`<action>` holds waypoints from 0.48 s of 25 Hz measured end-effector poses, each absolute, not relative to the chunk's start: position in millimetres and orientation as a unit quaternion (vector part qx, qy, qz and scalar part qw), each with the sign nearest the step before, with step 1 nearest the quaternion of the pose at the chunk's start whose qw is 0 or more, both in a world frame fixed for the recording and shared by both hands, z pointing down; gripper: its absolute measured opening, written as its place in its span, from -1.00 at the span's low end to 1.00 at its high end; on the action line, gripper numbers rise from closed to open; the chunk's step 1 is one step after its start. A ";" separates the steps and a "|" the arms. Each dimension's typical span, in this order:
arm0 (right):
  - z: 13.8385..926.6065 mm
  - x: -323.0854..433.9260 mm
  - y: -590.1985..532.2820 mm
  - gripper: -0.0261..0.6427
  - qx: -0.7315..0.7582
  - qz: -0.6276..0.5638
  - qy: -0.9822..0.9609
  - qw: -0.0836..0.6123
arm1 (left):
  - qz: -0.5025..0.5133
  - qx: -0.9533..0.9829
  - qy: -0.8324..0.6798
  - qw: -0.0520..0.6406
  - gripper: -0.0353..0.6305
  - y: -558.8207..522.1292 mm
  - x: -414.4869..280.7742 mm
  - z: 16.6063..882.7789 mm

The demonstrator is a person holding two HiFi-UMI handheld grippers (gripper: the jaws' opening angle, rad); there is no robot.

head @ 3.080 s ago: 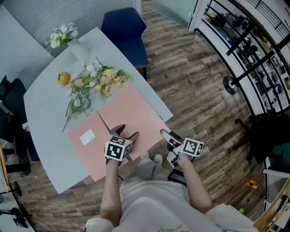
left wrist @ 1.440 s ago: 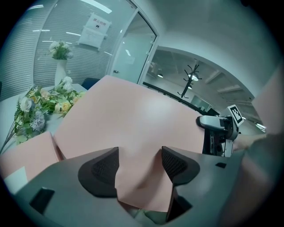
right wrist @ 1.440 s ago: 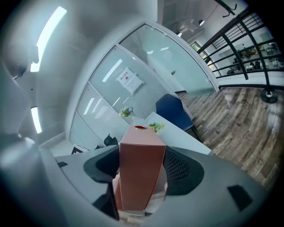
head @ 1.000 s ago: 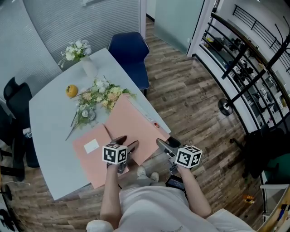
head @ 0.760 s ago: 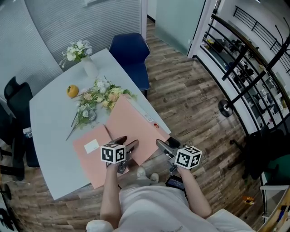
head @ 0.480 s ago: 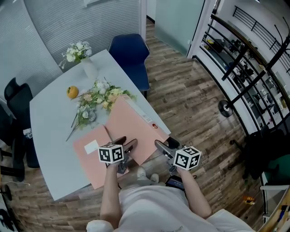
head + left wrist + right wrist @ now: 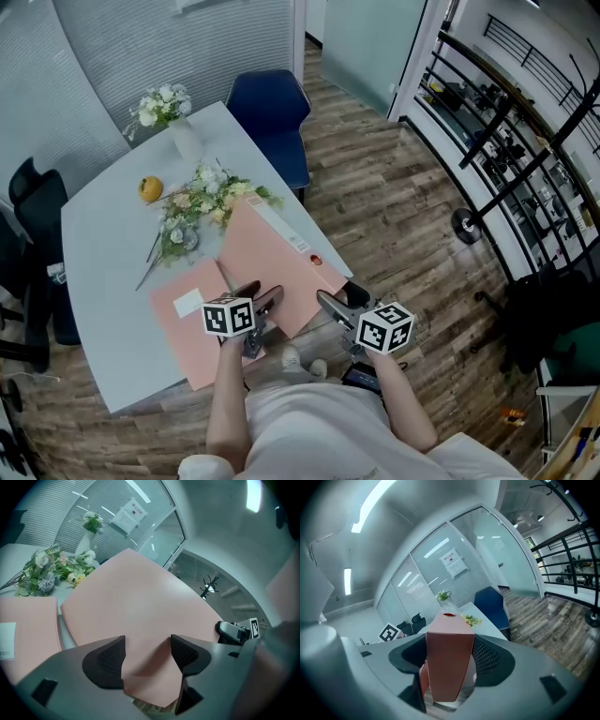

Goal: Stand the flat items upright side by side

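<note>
Two pink folders are on the pale table (image 7: 103, 262). One folder (image 7: 192, 319) with a white label lies flat at the left, also in the left gripper view (image 7: 28, 630). The other folder (image 7: 267, 258) is tilted up off the table, its far edge raised. My left gripper (image 7: 258, 314) holds its near edge; the pink cover (image 7: 136, 611) fills the gap between the jaws (image 7: 146, 654). My right gripper (image 7: 336, 305) grips the near right corner, with the folder's spine (image 7: 447, 658) upright between its wide-set jaws (image 7: 449, 660).
A loose bunch of flowers (image 7: 202, 202) lies just beyond the folders, with an orange (image 7: 149, 189) and a white vase of flowers (image 7: 178, 131) farther back. A blue chair (image 7: 272, 108) stands at the far side and a black chair (image 7: 28, 206) at the left. Wooden floor lies right of the table.
The gripped folder has tilted up further, its right edge and spine label now showing more. Both grippers have rolled slightly while staying in place.
</note>
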State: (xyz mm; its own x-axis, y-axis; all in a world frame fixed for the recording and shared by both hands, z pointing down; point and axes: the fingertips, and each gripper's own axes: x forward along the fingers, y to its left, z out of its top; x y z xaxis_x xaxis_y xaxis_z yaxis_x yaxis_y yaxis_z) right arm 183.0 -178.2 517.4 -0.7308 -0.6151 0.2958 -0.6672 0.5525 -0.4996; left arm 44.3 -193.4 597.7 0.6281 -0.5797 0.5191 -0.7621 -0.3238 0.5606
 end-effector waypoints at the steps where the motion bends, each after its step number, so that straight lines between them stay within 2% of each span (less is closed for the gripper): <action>1: 517.1 182.4 -178.0 0.00 0.364 0.299 -0.881 0.044 | 0.111 0.807 -0.415 0.405 -0.03 -193.7 44.9 596.8; 12: 507.3 177.8 -174.8 -0.01 0.360 0.264 -0.893 0.060 | 0.092 0.802 -0.414 0.421 -0.03 -191.9 44.2 598.1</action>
State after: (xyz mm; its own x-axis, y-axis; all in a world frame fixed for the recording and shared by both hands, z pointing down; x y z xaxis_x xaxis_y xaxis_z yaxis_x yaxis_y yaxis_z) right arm 177.8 -174.8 507.3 -0.7333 -0.6118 0.2965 -0.6748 0.6016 -0.4276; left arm 44.2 -191.9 598.1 0.6406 -0.5858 0.4965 -0.7411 -0.3024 0.5994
